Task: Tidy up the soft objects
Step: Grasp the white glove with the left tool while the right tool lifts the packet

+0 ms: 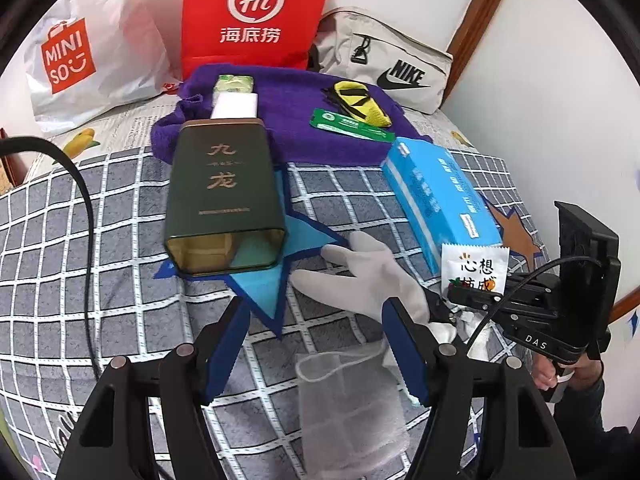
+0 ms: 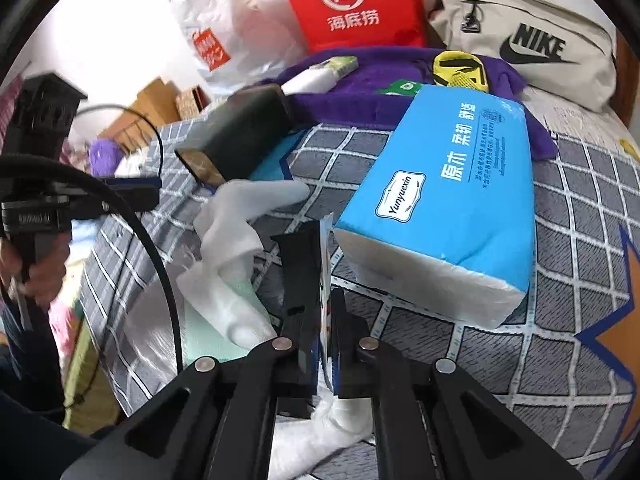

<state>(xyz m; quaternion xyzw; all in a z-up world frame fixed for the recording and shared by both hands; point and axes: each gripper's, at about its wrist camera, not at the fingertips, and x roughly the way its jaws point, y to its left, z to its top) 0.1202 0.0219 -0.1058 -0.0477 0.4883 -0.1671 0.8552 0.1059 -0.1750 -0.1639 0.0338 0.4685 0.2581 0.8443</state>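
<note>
A white glove (image 1: 376,276) lies on the checked bedspread in front of my left gripper (image 1: 316,332), which is open and empty above a sheer mesh pouch (image 1: 348,396). My right gripper (image 2: 326,280) is shut on a small white sachet with Chinese print (image 1: 474,270); its thin edge (image 2: 325,264) shows between the jaws in the right wrist view. The glove (image 2: 236,240) lies left of the right gripper. A blue tissue pack (image 1: 436,196), also in the right wrist view (image 2: 448,200), lies beside it. A purple towel (image 1: 288,120) lies further back.
A dark green tin (image 1: 220,196) lies on its side, open end toward me. On the towel are a yellow-black pouch (image 1: 360,102), a green packet (image 1: 352,126) and a white box (image 1: 236,104). Behind stand a Miniso bag (image 1: 88,52), a red bag (image 1: 256,12) and a Nike bag (image 1: 388,64).
</note>
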